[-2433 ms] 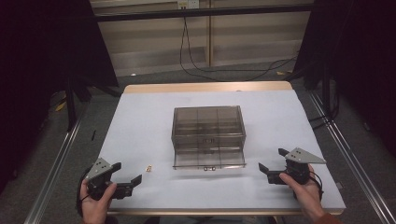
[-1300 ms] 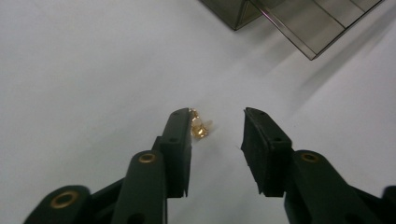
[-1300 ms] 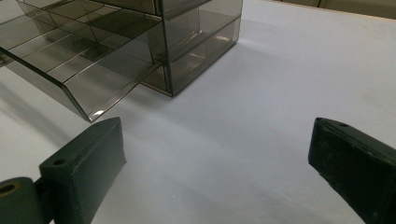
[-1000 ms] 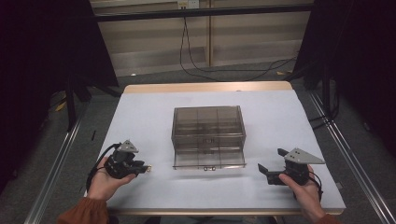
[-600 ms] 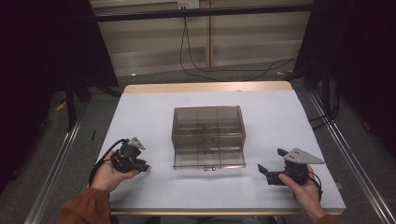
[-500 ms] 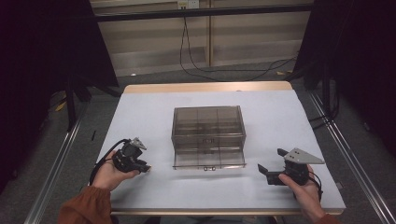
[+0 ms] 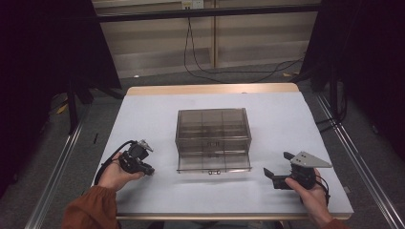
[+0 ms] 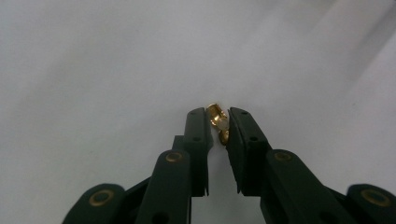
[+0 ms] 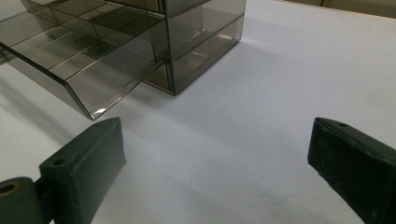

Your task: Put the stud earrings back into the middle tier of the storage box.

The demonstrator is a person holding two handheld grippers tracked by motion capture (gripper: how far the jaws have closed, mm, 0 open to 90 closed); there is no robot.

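A smoky clear plastic drawer cabinet (image 7: 213,137) stands mid-table, its lowest drawer (image 7: 214,163) pulled out toward me; the same drawer (image 9: 74,60) with its dividers fills the upper left of the right gripper view. My left gripper (image 7: 147,169) is tipped down onto the white table left of the cabinet. In the left gripper view it (image 8: 218,122) is shut on a small brass connector (image 8: 216,116) pinched between the fingertips. My right gripper (image 7: 278,168) rests near the front right, open and holding nothing, its jaws wide apart in the right gripper view (image 9: 215,158).
The white table (image 7: 286,119) has bare surface around the cabinet. Its wooden far edge (image 7: 210,89) meets a dark floor with cables (image 7: 224,71). Metal rails (image 7: 55,171) run along both sides of the table.
My left gripper moved forward and right from the front left corner to the small object's spot beside the cabinet, tipped down and closed on the brass connector. The right gripper stayed still.
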